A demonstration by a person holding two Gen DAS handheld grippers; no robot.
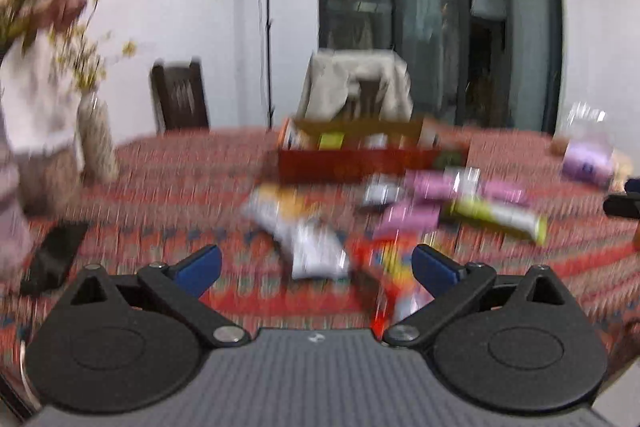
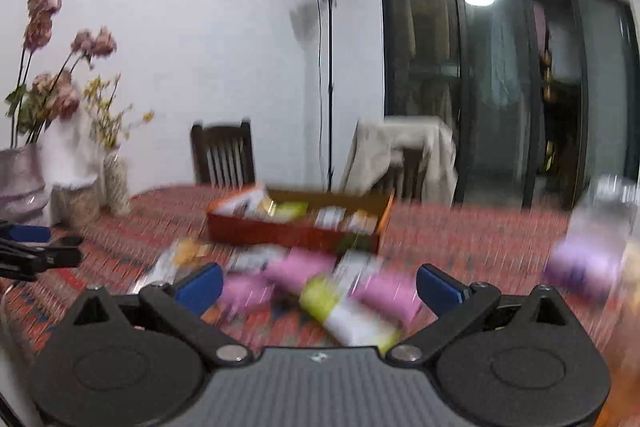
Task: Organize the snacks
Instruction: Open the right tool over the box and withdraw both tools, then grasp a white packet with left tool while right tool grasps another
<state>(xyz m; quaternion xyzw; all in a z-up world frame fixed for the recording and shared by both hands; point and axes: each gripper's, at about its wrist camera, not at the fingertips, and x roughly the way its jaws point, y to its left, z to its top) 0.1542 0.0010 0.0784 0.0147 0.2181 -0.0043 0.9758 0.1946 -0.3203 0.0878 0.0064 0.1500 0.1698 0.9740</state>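
Both views are blurred by motion. A red cardboard box (image 1: 352, 163) with several snacks in it sits mid-table, also in the right wrist view (image 2: 280, 233). Loose snacks lie in front of it: a white packet (image 1: 316, 251), a red packet (image 1: 384, 267), pink packets (image 1: 432, 185) and a green-and-white bar (image 1: 500, 217). My left gripper (image 1: 316, 265) is open and empty above the white and red packets. My right gripper (image 2: 320, 285) is open and empty above the pink packets (image 2: 296, 269) and the green-and-white bar (image 2: 344, 311).
A red patterned cloth (image 1: 180, 187) covers the table. Vases with flowers (image 1: 96, 139) stand at the left, a black phone (image 1: 54, 257) lies near the left edge, and a purple-labelled jar (image 1: 588, 155) stands at the right. Chairs (image 1: 180, 99) stand behind the table.
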